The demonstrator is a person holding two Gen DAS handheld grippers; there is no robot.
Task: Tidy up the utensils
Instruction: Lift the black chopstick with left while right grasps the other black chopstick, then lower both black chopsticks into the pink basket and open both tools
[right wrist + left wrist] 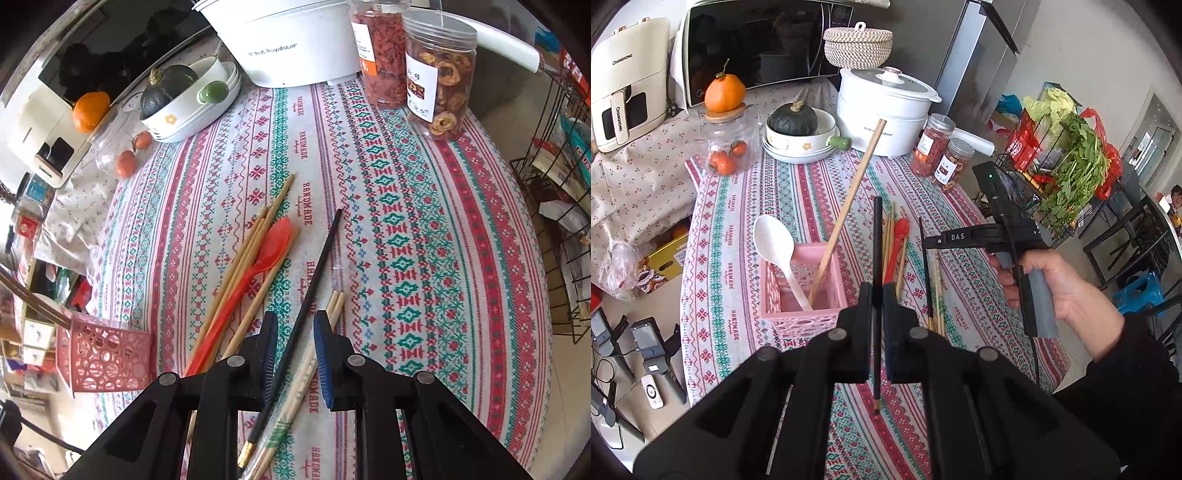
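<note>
Left gripper [877, 295]: lower centre of the left view, jaws clamped on a black chopstick [877, 258] held upright, its gold-tipped end hanging below the fingers, clear of the cloth.

Right gripper [295, 354]: lower centre of the right view, jaws apart, poised over a second black chopstick [314, 291] lying on the tablecloth [424, 221]; it gripped nothing.

Pink basket [803, 288]: left of centre in the left view, just beside the left gripper. It held a white spoon [775, 243] and one bamboo chopstick [849, 210], both leaning.

Loose utensils, centre of the right view: bamboo chopsticks [255, 240] in a bundle with a red spoon [258, 258] lying across them; a paper-sleeved pair [295, 398] lay touching the second black chopstick, beneath the open jaws.

Surroundings, upper part of the left view: white cooker [886, 110], two snack jars [942, 155], a bowl stack [801, 140] holding a dark squash [792, 118], and a glass jar [727, 144] with an orange [724, 92] on its lid. All stood well apart from the utensils.
</note>
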